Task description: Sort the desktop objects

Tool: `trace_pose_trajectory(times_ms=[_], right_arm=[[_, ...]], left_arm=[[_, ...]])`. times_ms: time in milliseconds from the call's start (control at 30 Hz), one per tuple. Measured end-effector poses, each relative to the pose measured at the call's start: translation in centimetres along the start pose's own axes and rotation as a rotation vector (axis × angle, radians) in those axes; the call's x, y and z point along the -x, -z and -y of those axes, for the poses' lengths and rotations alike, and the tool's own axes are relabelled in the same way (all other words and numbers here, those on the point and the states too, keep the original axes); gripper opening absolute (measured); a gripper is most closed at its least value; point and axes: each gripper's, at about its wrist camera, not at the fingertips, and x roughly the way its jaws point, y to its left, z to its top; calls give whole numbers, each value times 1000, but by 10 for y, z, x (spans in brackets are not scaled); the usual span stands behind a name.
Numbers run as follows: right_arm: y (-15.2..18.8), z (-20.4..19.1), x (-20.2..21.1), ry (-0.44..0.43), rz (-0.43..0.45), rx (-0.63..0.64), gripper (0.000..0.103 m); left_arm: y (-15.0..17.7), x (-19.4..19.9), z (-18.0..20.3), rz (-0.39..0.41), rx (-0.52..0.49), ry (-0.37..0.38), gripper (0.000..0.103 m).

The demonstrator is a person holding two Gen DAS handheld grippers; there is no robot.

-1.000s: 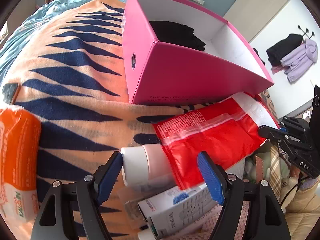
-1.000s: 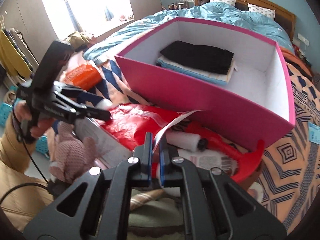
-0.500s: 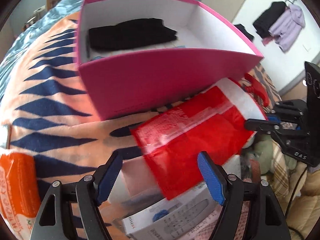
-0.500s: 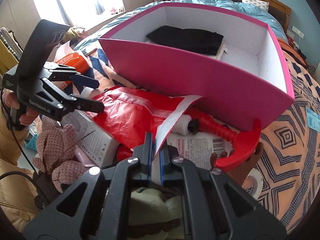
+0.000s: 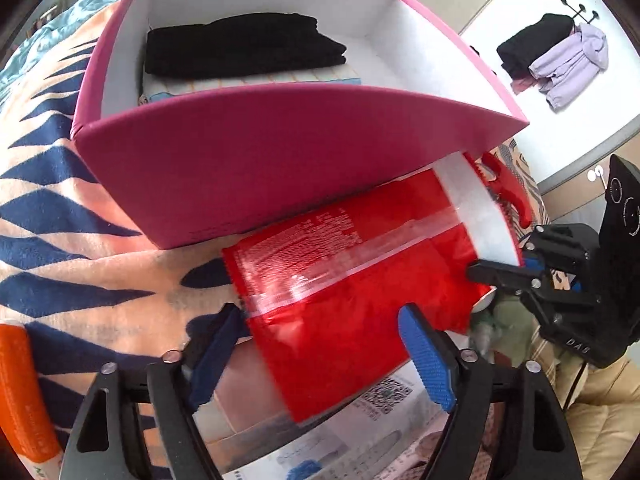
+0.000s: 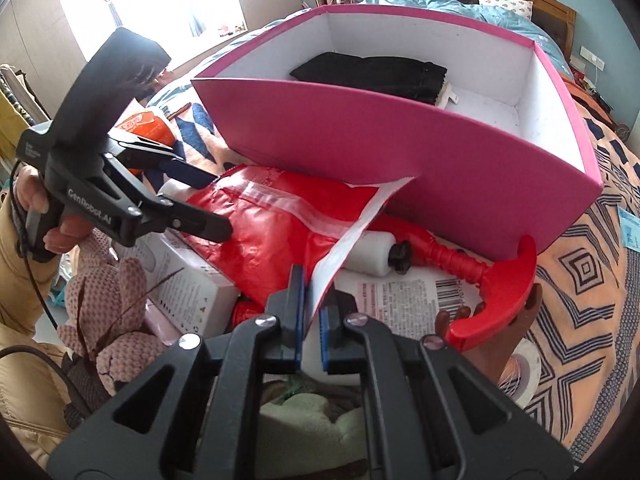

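The right hand-held gripper (image 6: 311, 322) pinches the white edge of a red plastic bag (image 6: 276, 228), its blue pads nearly together on the strip. The left hand-held gripper (image 5: 320, 356) has its jaws spread wide, straddling the bag's lower end without clamping it. The bag lies against the near wall of a pink box (image 5: 280, 152) on the bed's patterned blanket (image 5: 60, 208), above a white carton (image 6: 188, 280) and a red toy hammer (image 6: 480, 280).

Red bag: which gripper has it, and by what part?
The right gripper holds the red bag by its white top strip. The left gripper is open, holding nothing.
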Motion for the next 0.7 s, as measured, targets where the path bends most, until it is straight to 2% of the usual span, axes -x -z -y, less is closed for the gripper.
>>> trace_pose_trajectory(times_ms=[300,533,700], right_arm=[[-1,-6,19,14,85,17,6],[-6,-12,33,24,141,57,6],[-10,-15,41,20,164,68,6]], left_arm=[[7,25,4,96,37,-7,33],[21,53,10,212,14,-49,28],[20,68,17,262,0,-71,28]])
